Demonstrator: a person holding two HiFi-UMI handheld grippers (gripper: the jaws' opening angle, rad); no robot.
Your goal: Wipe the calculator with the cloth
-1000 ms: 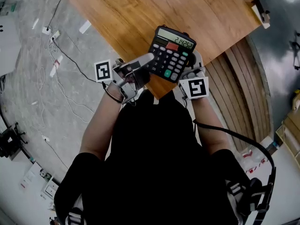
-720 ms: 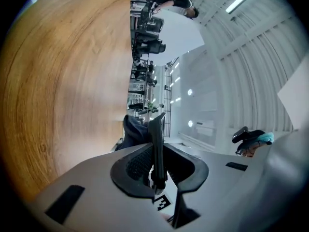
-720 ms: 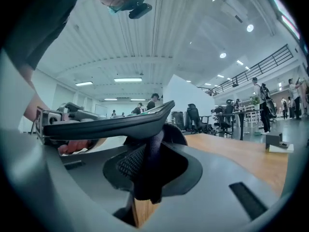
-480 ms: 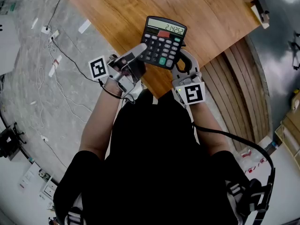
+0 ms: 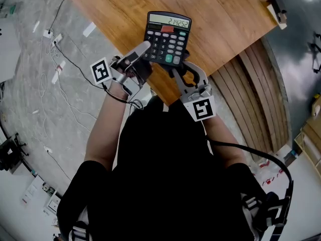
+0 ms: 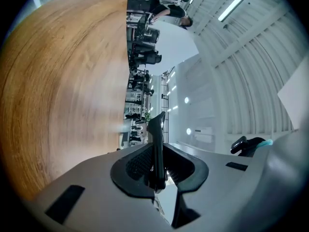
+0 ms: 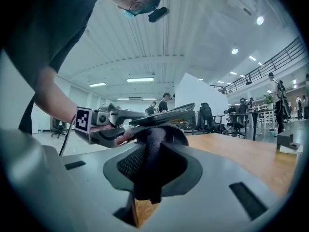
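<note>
A wooden table (image 5: 225, 24) fills the upper part of the head view, with grey floor and loose cables (image 5: 65, 59) beside its near corner. The calculator (image 5: 167, 38) is held up in the air over that corner, keys and display facing up. The left gripper (image 5: 143, 51) has its fingers clenched on the calculator's left edge; in its own view the body shows edge-on between them (image 6: 157, 149). The right gripper (image 5: 186, 73) has its fingers clamped on the dark cloth (image 7: 152, 153), which bulges out in front of them, just below the calculator's near end.

The main risk, as I judge it, is the narrow hold. With only one edge pinched, a push from the cloth could swing the calculator about that edge or slide it out, and it would drop to the table or off the corner to the floor. A hard wipe could also press keys. The cloth is bunched, so it may drag and pull free of the fingers.
</note>
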